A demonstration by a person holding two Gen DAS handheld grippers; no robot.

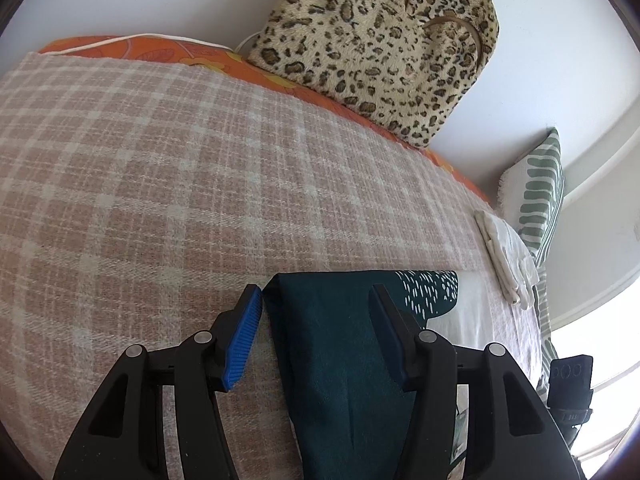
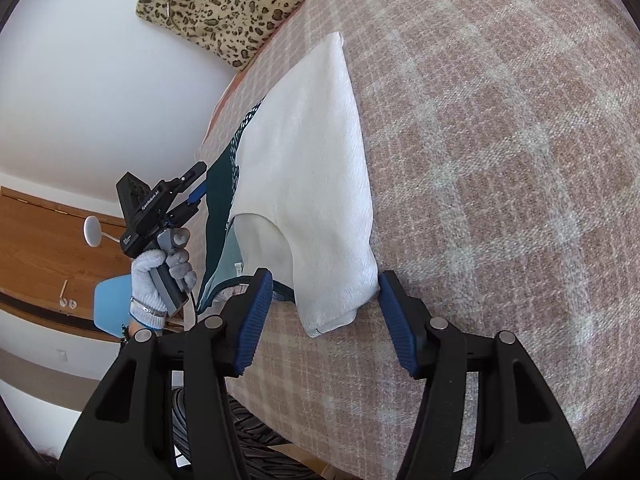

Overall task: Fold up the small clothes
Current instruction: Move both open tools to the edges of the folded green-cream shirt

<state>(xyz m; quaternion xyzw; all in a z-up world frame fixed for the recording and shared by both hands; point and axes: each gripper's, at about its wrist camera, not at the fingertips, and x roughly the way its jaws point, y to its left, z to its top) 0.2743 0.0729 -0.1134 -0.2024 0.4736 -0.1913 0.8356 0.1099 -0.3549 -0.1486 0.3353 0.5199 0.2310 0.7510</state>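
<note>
Garment (image 2: 312, 168) – white and teal – lies on checked blanket (image 2: 500, 160), apparently a bed.

A shirt (image 2: 312, 184) lies flat on the blanket (image 1: 160, 184) that covers the bed. Behind it a bag (image 1: 380, 48) leans against the wall; to the right lie folded cloths (image 1: 508, 264) before a cushion (image 1: 536, 196).
</note>
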